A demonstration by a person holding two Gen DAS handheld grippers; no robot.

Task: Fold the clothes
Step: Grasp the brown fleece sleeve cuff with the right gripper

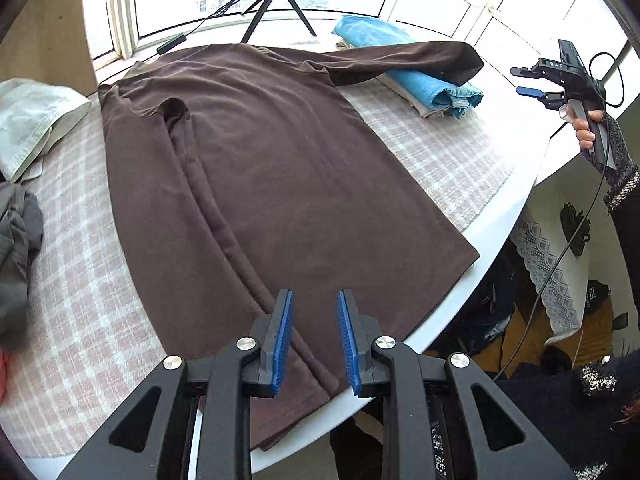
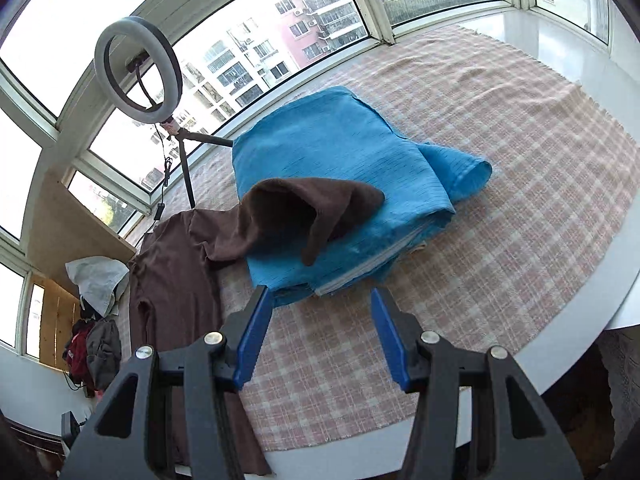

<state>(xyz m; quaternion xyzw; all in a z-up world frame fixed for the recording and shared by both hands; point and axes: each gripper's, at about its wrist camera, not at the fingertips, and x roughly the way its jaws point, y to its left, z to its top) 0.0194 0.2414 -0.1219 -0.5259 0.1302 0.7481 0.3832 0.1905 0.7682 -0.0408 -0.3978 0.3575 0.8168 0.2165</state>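
Presently on the counter (image 1: pixel 496 236): one brown long-sleeved shirt (image 1: pixel 256 184), spread flat across the middle of the left wrist view on a pink-and-white checked cloth (image 1: pixel 84 280), its hem at the lower edge of the frame just beyond the left gripper (image 1: pixel 314 342). One sleeve is already laid lengthwise down the body; the other sleeve (image 2: pixel 304 208) reaches out to the upper right and rests draped over a folded blue garment (image 2: pixel 344 184). Left gripper: fingers apart by a narrow gap, nothing between them, hovering above the hem. Right gripper (image 2: pixel 320 340): fingers wide apart and empty, held off the right edge of the counter by a hand (image 1: pixel 588 128), near the blue stack. Judged step: bringing the outstretched sleeve in over the body. To do it well, take the sleeve near its cuff and pinch only brown cloth so the blue stack stays undisturbed, lift it clear, lay it straight down the body parallel to the first sleeve, and steady the hem with the other gripper so the shirt does not slide. Count: brown shirt, one; folded blue garment, one, with a pale folded piece (image 1: pixel 420 106) under it; unfolded pale garment (image 1: pixel 32 120), one, at left; grey garment (image 1: pixel 16 248), one, at far left; ring light on tripod (image 2: pixel 138 76), one; grippers, two
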